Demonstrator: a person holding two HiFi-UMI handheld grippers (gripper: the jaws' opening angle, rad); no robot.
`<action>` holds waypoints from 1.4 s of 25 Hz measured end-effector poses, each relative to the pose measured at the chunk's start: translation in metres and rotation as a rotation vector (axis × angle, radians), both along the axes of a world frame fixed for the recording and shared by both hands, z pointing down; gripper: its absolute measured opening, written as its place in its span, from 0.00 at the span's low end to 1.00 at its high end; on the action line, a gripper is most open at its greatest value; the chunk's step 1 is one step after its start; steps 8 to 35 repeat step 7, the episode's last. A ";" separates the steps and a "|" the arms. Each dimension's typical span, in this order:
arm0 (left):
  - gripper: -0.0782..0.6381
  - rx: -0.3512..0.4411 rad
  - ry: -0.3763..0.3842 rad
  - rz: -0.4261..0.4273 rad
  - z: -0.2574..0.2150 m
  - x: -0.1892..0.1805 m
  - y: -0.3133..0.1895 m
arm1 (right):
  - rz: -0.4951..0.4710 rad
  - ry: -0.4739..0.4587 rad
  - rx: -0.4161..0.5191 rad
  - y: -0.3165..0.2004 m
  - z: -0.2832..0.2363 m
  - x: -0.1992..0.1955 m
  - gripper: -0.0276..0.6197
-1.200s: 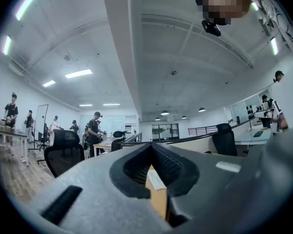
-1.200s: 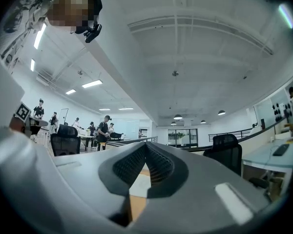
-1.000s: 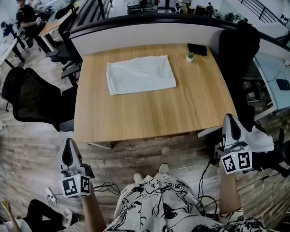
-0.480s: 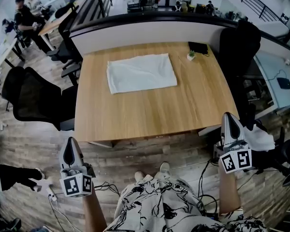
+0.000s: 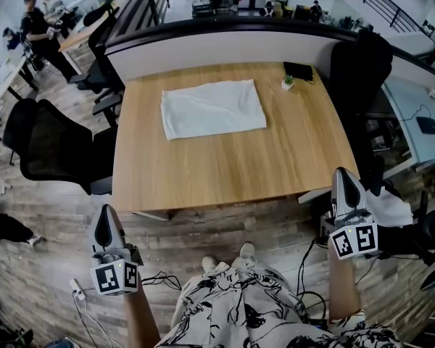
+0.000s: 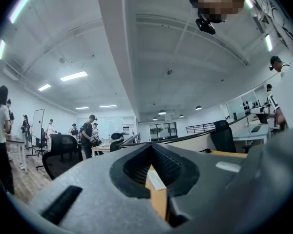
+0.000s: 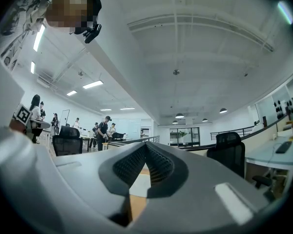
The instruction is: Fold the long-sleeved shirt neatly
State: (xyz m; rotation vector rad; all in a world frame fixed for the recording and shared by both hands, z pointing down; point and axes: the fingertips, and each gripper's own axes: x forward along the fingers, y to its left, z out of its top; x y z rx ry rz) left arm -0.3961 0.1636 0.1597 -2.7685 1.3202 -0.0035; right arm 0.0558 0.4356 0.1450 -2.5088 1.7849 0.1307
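The white long-sleeved shirt of soft cloth (image 5: 213,108) lies flat on the light brown wooden table (image 5: 232,165). It is folded into a neat rectangle with no sleeves sticking out. It sits on the far half of the table, a bit to the left, turned slightly crooked.

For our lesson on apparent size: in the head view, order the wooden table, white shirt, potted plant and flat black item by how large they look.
1. wooden table
2. white shirt
3. flat black item
4. potted plant
None look alike.
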 end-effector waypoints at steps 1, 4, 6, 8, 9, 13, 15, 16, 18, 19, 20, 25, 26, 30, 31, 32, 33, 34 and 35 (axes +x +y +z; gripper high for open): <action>0.11 0.000 -0.001 0.000 0.000 0.000 0.000 | 0.000 0.000 0.000 -0.001 0.000 0.000 0.05; 0.11 0.000 -0.003 0.000 -0.001 0.000 -0.002 | -0.002 0.000 0.002 -0.003 -0.002 0.000 0.05; 0.11 0.001 -0.005 0.000 -0.002 0.000 -0.003 | -0.003 0.000 0.002 -0.004 -0.002 -0.001 0.05; 0.11 0.002 -0.006 0.000 -0.002 -0.001 -0.003 | -0.003 -0.001 0.002 -0.004 -0.002 -0.001 0.05; 0.11 0.002 -0.006 0.000 -0.002 -0.001 -0.003 | -0.003 -0.001 0.002 -0.004 -0.002 -0.001 0.05; 0.11 0.002 -0.006 0.000 -0.002 -0.001 -0.003 | -0.003 -0.001 0.002 -0.004 -0.002 -0.001 0.05; 0.11 0.002 -0.006 0.000 -0.002 -0.001 -0.003 | -0.003 -0.001 0.002 -0.004 -0.002 -0.001 0.05; 0.11 0.002 -0.006 0.000 -0.002 -0.001 -0.003 | -0.003 -0.001 0.002 -0.004 -0.002 -0.001 0.05; 0.11 0.002 -0.006 0.000 -0.002 -0.001 -0.003 | -0.003 -0.001 0.002 -0.004 -0.002 -0.001 0.05; 0.11 0.002 -0.006 0.000 -0.002 -0.001 -0.003 | -0.003 -0.001 0.002 -0.004 -0.002 -0.001 0.05; 0.11 0.002 -0.006 0.000 -0.002 -0.001 -0.003 | -0.003 -0.001 0.002 -0.004 -0.002 -0.001 0.05; 0.11 0.002 -0.006 0.000 -0.002 -0.001 -0.003 | -0.003 -0.001 0.002 -0.004 -0.002 -0.001 0.05; 0.11 0.002 -0.006 0.000 -0.002 -0.001 -0.003 | -0.003 -0.001 0.002 -0.004 -0.002 -0.001 0.05; 0.11 0.002 -0.006 0.000 -0.002 -0.001 -0.003 | -0.003 -0.001 0.002 -0.004 -0.002 -0.001 0.05; 0.11 0.002 -0.006 0.000 -0.002 -0.001 -0.003 | -0.003 -0.001 0.002 -0.004 -0.002 -0.001 0.05; 0.11 0.002 -0.006 0.000 -0.002 -0.001 -0.003 | -0.003 -0.001 0.002 -0.004 -0.002 -0.001 0.05; 0.11 0.002 -0.006 0.000 -0.002 -0.001 -0.003 | -0.003 -0.001 0.002 -0.004 -0.002 -0.001 0.05; 0.11 0.002 -0.006 0.000 -0.002 -0.001 -0.003 | -0.003 -0.001 0.002 -0.004 -0.002 -0.001 0.05; 0.11 0.002 -0.006 0.000 -0.002 -0.001 -0.003 | -0.003 -0.001 0.002 -0.004 -0.002 -0.001 0.05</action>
